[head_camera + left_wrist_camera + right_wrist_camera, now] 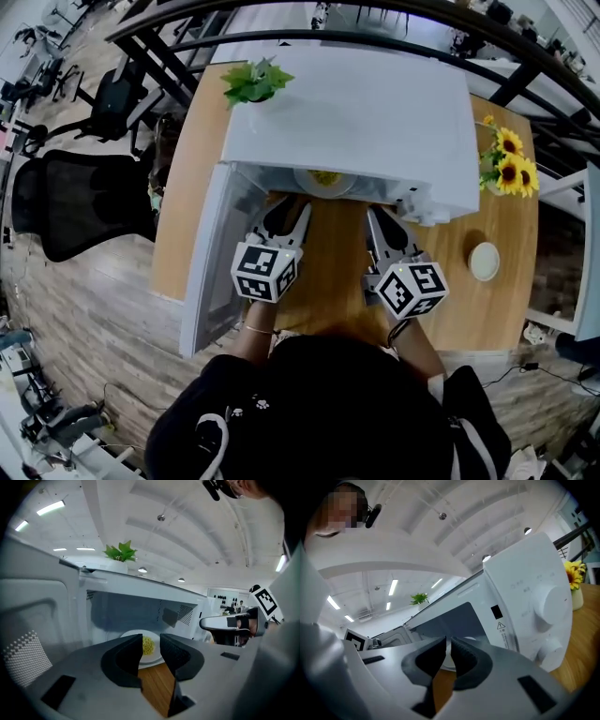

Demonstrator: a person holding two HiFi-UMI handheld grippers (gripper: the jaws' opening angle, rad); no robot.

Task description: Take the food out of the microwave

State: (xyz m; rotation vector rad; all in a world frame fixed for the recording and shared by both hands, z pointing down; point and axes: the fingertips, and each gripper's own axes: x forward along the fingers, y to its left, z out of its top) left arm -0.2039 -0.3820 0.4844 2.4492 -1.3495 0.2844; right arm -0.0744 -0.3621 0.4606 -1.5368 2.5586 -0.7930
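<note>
Inside the open microwave [347,122] | plate of food [149,645] sat near the front | left gripper [151,641] jaws slightly apart, empty, facing plate | right gripper [448,644] jaws narrowly apart, empty.

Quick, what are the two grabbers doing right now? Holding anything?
Left gripper: open, holding nothing.
Right gripper: slightly open, holding nothing.

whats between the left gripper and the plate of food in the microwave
Only bare wooden table. In the left gripper view, the left gripper has its jaws apart, and the plate shows through the gap with nothing in front.
</note>
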